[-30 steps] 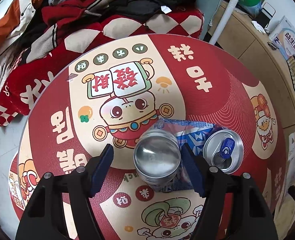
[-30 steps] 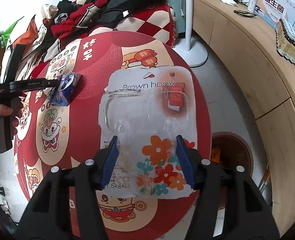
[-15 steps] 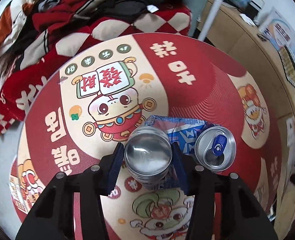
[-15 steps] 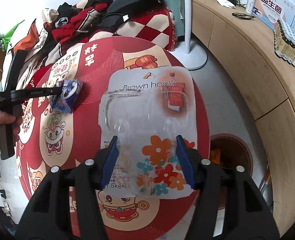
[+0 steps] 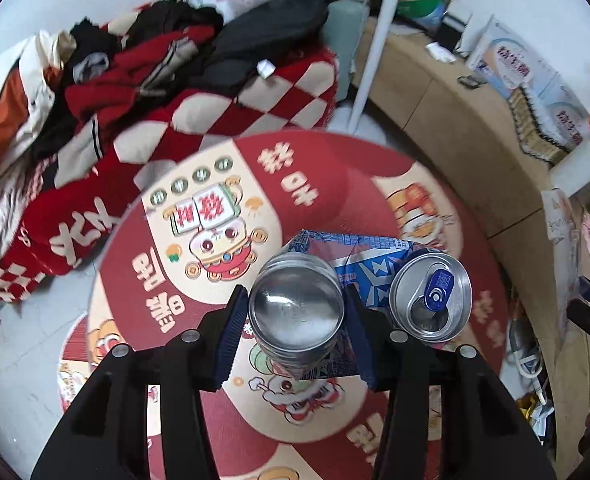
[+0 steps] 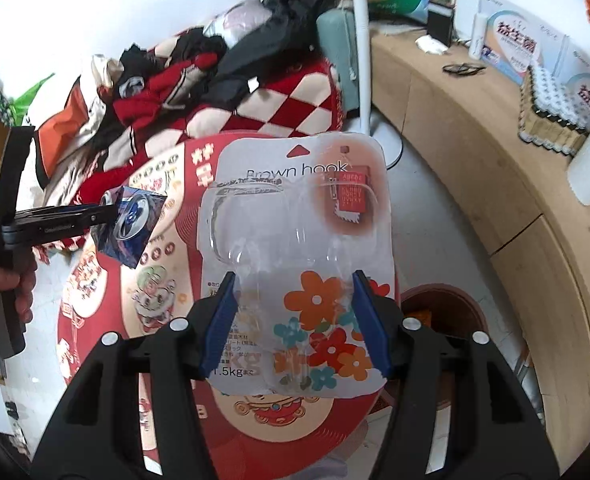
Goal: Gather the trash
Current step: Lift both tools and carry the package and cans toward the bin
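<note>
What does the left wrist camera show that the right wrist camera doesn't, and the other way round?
Only the left wrist view: the left gripper from behind, clamped on a can's bare silver base.
Only the right wrist view: the right gripper clamped on a clear hook package, a brown bin on the floor, the hand.
Both: the crushed blue can, the red round table, the clothes pile.

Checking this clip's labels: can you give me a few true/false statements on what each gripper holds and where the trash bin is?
1. The left gripper is clamped on a crushed can. True.
2. The right gripper is empty. False: its jaws hold a hook package.
3. The can lies on the round table. False: it is lifted clear.
4. A brown bin sits on the floor beside the table. True.
</note>
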`<control>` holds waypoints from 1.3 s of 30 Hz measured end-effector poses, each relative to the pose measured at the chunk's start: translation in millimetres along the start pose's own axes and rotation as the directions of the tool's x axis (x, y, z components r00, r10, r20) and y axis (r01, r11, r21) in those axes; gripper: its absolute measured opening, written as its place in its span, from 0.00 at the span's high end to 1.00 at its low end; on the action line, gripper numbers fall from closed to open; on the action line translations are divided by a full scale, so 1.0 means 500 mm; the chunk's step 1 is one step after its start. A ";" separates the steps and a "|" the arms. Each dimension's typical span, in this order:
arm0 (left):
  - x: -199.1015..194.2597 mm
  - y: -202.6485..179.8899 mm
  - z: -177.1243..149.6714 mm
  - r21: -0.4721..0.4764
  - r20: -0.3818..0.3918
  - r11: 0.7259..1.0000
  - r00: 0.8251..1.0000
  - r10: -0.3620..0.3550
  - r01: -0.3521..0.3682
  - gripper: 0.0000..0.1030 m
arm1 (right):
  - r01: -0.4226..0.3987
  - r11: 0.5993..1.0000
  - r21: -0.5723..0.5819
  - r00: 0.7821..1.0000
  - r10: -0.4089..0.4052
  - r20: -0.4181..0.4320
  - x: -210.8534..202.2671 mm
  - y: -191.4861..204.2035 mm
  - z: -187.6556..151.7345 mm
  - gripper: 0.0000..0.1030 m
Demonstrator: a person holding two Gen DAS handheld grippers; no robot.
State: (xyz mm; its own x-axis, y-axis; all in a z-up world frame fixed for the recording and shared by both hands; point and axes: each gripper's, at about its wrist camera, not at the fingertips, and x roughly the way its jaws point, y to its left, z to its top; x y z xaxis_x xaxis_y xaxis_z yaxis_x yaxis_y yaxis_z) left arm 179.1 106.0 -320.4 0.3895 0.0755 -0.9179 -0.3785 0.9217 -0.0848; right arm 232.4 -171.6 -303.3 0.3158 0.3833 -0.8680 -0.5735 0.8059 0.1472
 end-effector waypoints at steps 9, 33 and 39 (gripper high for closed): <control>-0.185 -0.064 0.043 0.041 0.091 0.998 0.995 -0.050 0.046 0.54 | 0.062 0.997 0.054 0.996 -0.066 0.062 -0.155 -0.026 0.004 0.44; -0.419 -0.216 0.088 0.206 0.203 0.969 0.963 -0.178 0.136 0.54 | 0.240 0.937 0.254 0.962 -0.264 0.067 -0.309 -0.205 -0.051 0.44; -0.430 -0.235 0.099 0.204 0.207 0.969 0.961 -0.182 0.140 0.54 | 0.244 0.924 0.293 0.962 -0.270 0.049 -0.299 -0.254 -0.058 0.44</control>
State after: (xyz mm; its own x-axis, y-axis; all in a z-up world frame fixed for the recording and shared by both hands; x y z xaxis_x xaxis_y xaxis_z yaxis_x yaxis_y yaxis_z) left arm 181.3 0.3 -94.1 0.6172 -0.0167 -0.7866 -0.1409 0.9813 -0.1315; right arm 236.2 -344.4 -206.2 0.4958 0.1734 -0.8509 -0.2313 0.9708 0.0630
